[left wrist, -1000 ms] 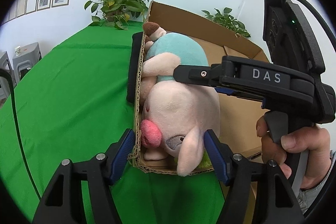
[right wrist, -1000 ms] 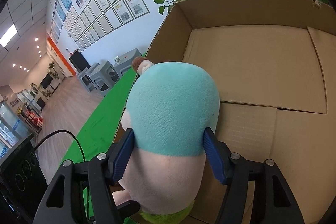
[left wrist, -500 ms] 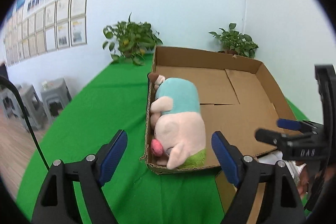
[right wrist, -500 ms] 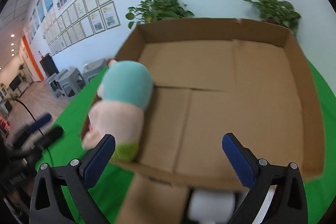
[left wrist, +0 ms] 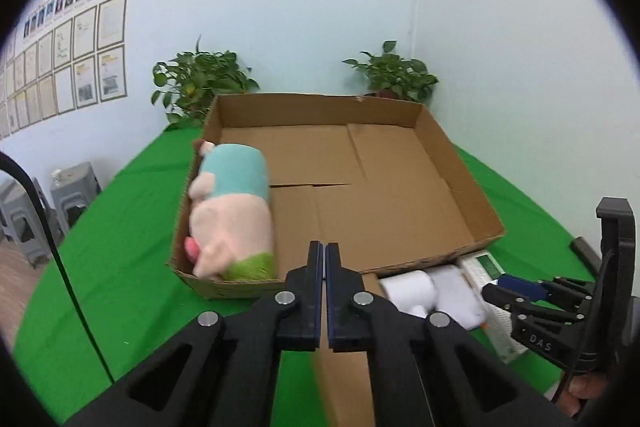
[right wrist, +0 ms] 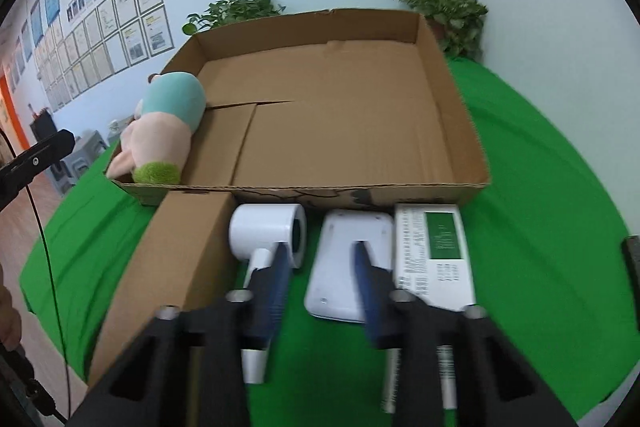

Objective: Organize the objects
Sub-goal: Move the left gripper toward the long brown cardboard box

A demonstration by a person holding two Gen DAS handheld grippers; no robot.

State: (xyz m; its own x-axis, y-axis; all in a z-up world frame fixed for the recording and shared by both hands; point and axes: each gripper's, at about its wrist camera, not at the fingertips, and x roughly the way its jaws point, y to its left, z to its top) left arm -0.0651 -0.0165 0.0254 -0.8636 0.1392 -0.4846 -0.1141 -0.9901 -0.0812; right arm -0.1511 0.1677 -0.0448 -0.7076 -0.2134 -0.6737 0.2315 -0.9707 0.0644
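While the plush (right wrist: 162,125) lies in the box (right wrist: 452,115) against its wall at nine o'clock, the step in hand looks like choosing the next item from the row outside the near wall. The right gripper (right wrist: 322,267) hovers over that row, jaws partly open and empty, between the hair dryer (right wrist: 268,231) at eleven o'clock and the white pad (right wrist: 340,267) at one. The left gripper (left wrist: 323,271) hangs back, jaws pressed together on nothing. Next, the right should probably drop and centre on one item.
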